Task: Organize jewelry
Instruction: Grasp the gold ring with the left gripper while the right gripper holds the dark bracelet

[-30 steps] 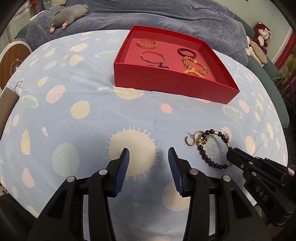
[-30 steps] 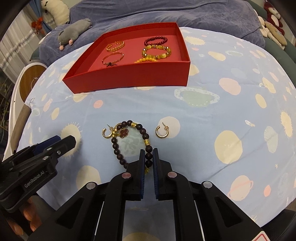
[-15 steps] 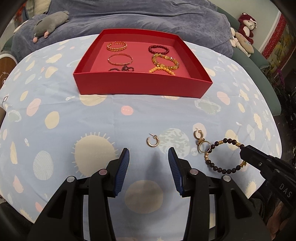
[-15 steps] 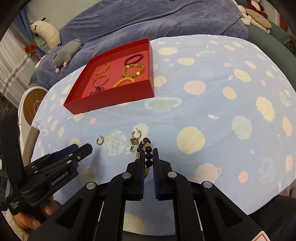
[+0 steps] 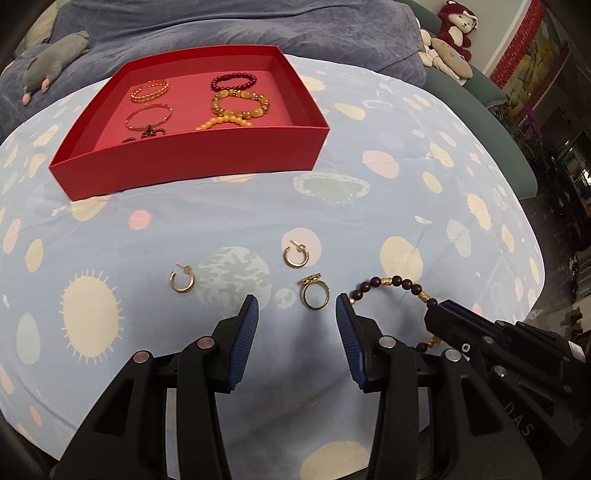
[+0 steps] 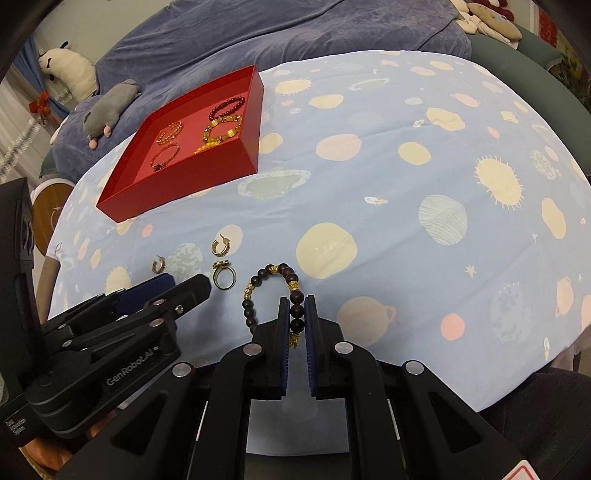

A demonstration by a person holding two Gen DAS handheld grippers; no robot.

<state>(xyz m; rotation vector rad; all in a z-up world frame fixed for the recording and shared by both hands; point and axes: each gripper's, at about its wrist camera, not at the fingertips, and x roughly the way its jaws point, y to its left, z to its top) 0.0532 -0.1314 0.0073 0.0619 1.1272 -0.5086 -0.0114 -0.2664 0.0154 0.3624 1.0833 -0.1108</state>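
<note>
My right gripper [image 6: 296, 308] is shut on a dark beaded bracelet [image 6: 258, 282] with gold spacers and holds it just above the cloth; the bracelet also shows in the left wrist view [image 5: 391, 282]. My left gripper [image 5: 295, 314] is open and empty, just in front of a gold ring [image 5: 314, 293]. Two gold hoop earrings [image 5: 183, 281] [image 5: 296, 254] lie on the cloth beyond it. The red box [image 5: 192, 162] at the back left holds several bracelets [image 5: 236, 105].
The table has a pale blue planet-print cloth [image 6: 406, 192]. A blue-covered sofa [image 5: 221, 33] with plush toys [image 5: 51, 62] stands behind. The table edge falls away at the right [image 5: 532, 229].
My right gripper has lifted the beaded bracelet and carried it right, away from the ring and earrings. My left gripper has swung right and now faces the ring.
</note>
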